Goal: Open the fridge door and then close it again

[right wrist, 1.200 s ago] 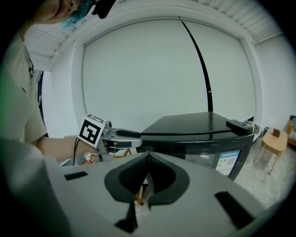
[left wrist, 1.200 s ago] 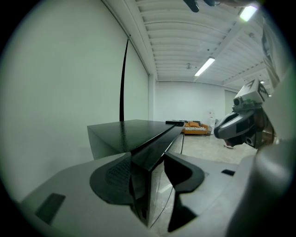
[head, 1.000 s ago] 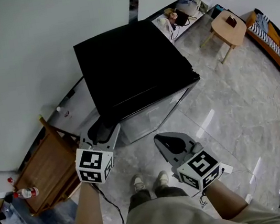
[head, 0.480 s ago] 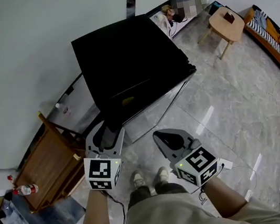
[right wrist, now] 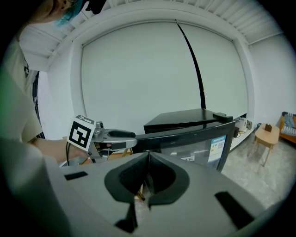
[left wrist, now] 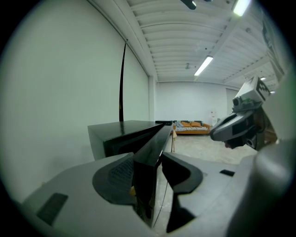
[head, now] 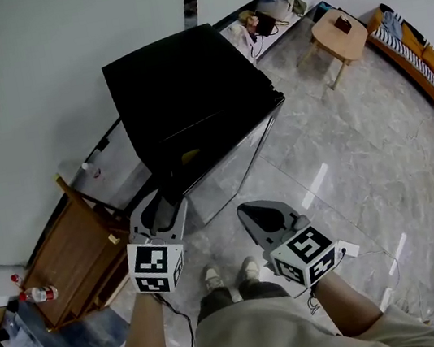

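A small black fridge [head: 183,92] stands against the white wall. Its glass-fronted door [head: 228,167] is ajar, with a lit gap showing at the left corner. My left gripper [head: 160,211] is at that corner. In the left gripper view the door's edge [left wrist: 156,139] runs between the jaws of the left gripper [left wrist: 152,178]. The jaws have just been closing. The edge lies against the left pad and a gap remains at the right pad. My right gripper [head: 262,220] hangs shut and empty in front of the door [right wrist: 199,143], apart from it.
A wooden chair [head: 75,258] stands left of the fridge, with a bottle [head: 37,297] beyond it. A small round wooden table [head: 337,31] and a striped bench [head: 415,53] are at the far right. The person's feet [head: 230,275] are on the tiled floor below the grippers.
The left gripper has drawn back toward the person with the door edge between its jaws, and the door has swung out from the fridge. The right gripper has shifted slightly.
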`<state>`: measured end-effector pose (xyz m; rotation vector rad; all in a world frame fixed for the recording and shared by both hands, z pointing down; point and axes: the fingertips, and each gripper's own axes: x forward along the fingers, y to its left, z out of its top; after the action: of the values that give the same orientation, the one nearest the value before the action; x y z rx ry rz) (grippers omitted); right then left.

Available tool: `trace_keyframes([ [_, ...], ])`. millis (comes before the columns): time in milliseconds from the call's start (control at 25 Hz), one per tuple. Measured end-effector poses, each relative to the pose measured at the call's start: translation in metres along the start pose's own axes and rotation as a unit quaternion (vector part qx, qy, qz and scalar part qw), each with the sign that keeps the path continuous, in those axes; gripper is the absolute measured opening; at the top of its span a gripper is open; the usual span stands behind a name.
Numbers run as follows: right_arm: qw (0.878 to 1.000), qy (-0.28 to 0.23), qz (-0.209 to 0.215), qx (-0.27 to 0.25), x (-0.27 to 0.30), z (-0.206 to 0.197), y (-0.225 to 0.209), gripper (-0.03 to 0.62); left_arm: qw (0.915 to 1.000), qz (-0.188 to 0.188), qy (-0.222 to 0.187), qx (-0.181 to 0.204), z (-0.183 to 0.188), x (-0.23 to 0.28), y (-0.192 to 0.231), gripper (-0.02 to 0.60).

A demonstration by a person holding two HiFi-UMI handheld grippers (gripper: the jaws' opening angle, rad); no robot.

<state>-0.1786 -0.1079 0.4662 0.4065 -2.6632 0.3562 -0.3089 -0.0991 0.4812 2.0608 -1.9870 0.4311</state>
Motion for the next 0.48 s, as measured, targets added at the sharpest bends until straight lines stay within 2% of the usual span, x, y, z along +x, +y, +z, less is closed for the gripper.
trace_keyframes([
  [480, 1.0, -0.003, -0.015, 0.006, -0.033, -0.017, 0.013, -0.003, 0.9997, -0.025, 0.004, -0.004, -0.008, -0.03, -0.054, 0.172],
])
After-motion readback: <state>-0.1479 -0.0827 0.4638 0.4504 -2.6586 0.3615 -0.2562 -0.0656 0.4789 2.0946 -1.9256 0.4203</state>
